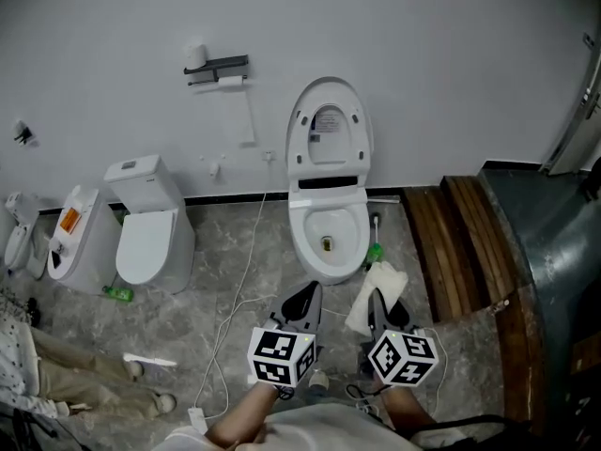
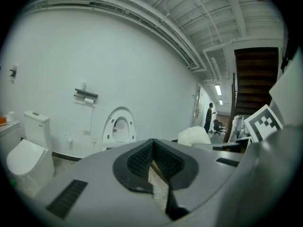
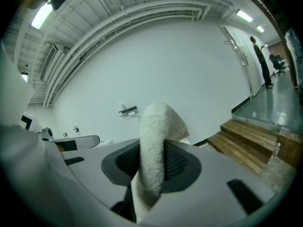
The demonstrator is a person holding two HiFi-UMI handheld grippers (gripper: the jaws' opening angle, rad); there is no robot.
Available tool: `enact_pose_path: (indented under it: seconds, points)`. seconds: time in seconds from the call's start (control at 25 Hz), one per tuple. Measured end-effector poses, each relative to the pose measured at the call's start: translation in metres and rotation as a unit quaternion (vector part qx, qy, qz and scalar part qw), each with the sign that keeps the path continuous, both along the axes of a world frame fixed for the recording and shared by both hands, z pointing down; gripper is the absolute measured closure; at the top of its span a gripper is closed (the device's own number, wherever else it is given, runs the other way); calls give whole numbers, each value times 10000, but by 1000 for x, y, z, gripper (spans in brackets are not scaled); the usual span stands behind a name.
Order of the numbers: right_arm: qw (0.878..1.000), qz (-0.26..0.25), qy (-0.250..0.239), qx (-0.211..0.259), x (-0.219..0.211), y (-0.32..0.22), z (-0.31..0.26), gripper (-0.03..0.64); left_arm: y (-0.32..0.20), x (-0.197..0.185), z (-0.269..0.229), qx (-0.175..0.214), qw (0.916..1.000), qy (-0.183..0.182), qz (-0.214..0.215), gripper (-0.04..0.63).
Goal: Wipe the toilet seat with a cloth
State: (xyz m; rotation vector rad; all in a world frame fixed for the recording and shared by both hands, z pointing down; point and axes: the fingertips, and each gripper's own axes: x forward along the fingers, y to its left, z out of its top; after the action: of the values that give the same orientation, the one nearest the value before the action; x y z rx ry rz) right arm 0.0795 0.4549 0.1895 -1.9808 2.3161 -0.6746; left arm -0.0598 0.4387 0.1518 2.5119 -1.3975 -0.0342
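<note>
A white toilet [image 1: 327, 238] stands against the far wall with its lid [image 1: 329, 137] raised and the bowl open. In the left gripper view its lid [image 2: 119, 126] shows far ahead. My right gripper [image 1: 380, 310] is shut on a white cloth [image 1: 376, 294], which sticks up between its jaws [image 3: 156, 155]. It hovers just in front of the toilet, to the right of the bowl. To its left my left gripper [image 1: 302, 303] is shut with nothing in it [image 2: 152, 167].
A second toilet [image 1: 150, 228] with closed lid stands left, another fixture [image 1: 70, 238] beside it. A white cable [image 1: 239, 280] runs across the marble floor. A brush with green base [image 1: 375, 249] stands right of the toilet. Wooden steps [image 1: 465, 242] rise at right. A person's legs [image 1: 84, 374] lie lower left.
</note>
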Motion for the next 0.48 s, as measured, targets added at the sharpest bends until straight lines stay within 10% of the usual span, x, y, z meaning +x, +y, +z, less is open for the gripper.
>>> enact_pose_path:
  seconds: [0.48]
  points:
    - [9999, -29, -82, -116, 30, -50, 11, 517, -49, 30, 7, -93, 9999, -106, 10, 594]
